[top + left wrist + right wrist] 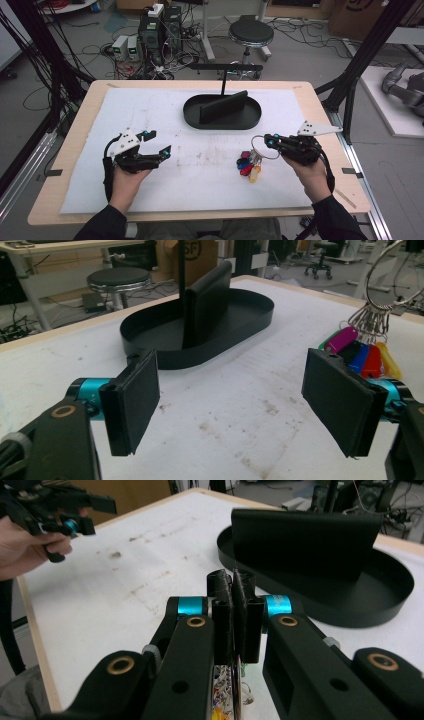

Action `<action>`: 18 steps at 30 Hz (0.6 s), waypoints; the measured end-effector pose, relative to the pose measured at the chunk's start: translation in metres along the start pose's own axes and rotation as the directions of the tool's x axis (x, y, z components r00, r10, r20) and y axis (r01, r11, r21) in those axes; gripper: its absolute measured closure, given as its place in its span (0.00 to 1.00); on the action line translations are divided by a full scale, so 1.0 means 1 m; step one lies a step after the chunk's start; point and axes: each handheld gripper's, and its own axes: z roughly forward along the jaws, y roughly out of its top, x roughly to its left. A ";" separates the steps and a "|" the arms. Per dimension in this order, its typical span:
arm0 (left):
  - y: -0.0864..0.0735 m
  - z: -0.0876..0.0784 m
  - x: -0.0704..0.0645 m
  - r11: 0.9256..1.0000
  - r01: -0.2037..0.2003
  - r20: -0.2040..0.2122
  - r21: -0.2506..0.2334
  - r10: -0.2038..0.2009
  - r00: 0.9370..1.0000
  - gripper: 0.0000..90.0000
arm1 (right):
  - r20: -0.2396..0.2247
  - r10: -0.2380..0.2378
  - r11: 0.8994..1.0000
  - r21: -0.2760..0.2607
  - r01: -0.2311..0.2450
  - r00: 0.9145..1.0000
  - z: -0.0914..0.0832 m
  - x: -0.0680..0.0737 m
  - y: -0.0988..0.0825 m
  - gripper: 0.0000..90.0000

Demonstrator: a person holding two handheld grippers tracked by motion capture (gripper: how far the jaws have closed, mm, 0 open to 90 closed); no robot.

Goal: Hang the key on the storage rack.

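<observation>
Clearly the right gripper (272,142) is clamped on the wire ring of the key bunch (250,164), whose coloured tags hang touching the tabletop (200,185); lift straight, slowly, so nothing swings toward the black tray (222,119). Its own view shows pads pinched flat on the ring (234,630). Opposite, the left gripper (230,405) stands wide apart, empty.

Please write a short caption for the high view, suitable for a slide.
Right tongs shut on a key ring with coloured tags; left tongs open, black tray behind.
</observation>
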 end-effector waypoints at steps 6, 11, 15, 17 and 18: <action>0.010 0.009 -0.005 1.000 0.007 0.024 -0.004 -0.007 1.000 0.26 | -0.031 -0.016 0.999 -0.030 0.015 0.999 -0.002 0.001 0.017 0.97; 0.018 0.015 -0.009 1.000 0.014 0.065 -0.022 -0.012 0.998 0.26 | -0.050 -0.027 0.999 -0.042 0.024 0.998 0.002 0.004 0.025 0.97; 0.027 0.019 -0.012 0.999 0.017 0.106 -0.037 -0.013 0.994 0.26 | -0.071 -0.037 0.998 -0.046 0.034 0.997 0.008 0.007 0.029 0.97; 0.032 0.023 -0.014 0.999 0.023 0.137 -0.043 -0.017 0.990 0.26 | -0.083 -0.042 0.998 -0.044 0.039 0.996 0.010 0.009 0.032 0.97; 0.035 0.026 -0.016 0.999 0.028 0.160 -0.045 -0.021 0.987 0.26 | -0.086 -0.046 0.998 -0.046 0.042 0.995 0.012 0.010 0.033 0.97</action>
